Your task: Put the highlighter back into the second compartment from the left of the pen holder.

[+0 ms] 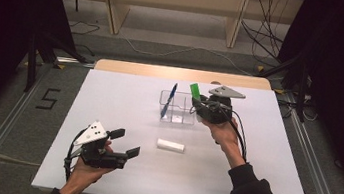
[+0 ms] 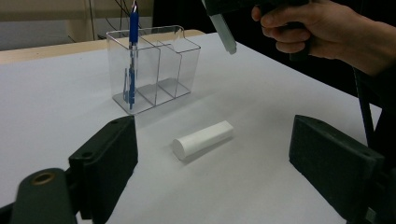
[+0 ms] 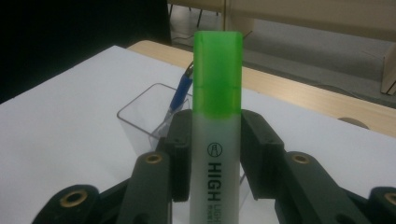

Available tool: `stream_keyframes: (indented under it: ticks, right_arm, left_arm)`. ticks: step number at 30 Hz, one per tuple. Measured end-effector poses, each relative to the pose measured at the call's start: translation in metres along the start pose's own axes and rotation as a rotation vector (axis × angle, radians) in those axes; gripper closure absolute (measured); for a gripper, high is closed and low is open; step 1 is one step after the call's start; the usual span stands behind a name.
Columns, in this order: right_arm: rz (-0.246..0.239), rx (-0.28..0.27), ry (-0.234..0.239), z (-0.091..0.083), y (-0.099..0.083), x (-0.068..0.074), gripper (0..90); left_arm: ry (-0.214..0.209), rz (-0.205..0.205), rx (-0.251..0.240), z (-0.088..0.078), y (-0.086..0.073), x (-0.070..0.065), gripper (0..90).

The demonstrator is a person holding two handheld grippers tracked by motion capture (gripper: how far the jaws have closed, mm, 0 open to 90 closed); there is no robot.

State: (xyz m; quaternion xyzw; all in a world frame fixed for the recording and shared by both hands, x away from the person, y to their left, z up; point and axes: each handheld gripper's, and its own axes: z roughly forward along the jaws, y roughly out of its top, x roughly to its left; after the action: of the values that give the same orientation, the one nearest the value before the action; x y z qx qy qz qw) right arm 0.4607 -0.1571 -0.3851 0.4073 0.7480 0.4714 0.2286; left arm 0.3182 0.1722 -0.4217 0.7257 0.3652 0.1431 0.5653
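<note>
From the high view, the left gripper [image 1: 126, 142] sits low near the front left of the white table [image 1: 119, 100], jaws spread wide with nothing between them, just hanging above the surface. The right gripper [image 1: 198, 102] is up at the clear plastic organizer [image 1: 177, 109], pinching a green highlighter [image 1: 194, 90] whose cap sticks up over the organizer's right end. A blue pen [image 1: 169, 100] leans in the organizer's left compartment, and a small white cylinder [image 1: 170, 146] lies flat on the table between the two grippers, well apart from both. In the left gripper view, the two black jaws are far apart and the white cylinder [image 2: 202, 139] lies on the table ahead of them, not touched; the organizer [image 2: 154, 65] with the pen [image 2: 132, 56] stands behind it, and the other hand [image 2: 322, 28] holds the highlighter's pale body [image 2: 223, 32] above the organizer's right side. In the right gripper view, the jaws are clamped on both sides of the highlighter [image 3: 217, 121], green cap up, "HIGH" printed on the barrel, with the organizer [image 3: 144, 116] and pen [image 3: 181, 95] just behind it.
</note>
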Motion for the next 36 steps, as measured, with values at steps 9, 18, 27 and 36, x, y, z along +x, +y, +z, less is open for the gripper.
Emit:
stream_keyframes:
  ticks: [9, 18, 27, 36]
  right_arm:
    - [0.02, -0.004, -0.02, 0.017, 0.012, 0.005, 67.2]
    - [-0.003, -0.013, -0.056, 0.034, 0.021, 0.01, 67.1]
    - [0.006, -0.024, -0.06, 0.051, 0.031, 0.015, 67.1]
    - [0.035, -0.024, -0.067, 0.061, 0.032, 0.016, 67.0]
  left_arm:
    - [-0.002, 0.0, -0.003, 0.0, 0.001, -0.001, 15.0]
    - [-0.003, 0.006, -0.005, -0.001, 0.001, -0.001, 15.1]
    - [-0.001, 0.001, -0.014, -0.002, 0.002, 0.0, 15.1]
    - [0.0, 0.004, -0.012, -0.002, 0.001, 0.001, 15.0]
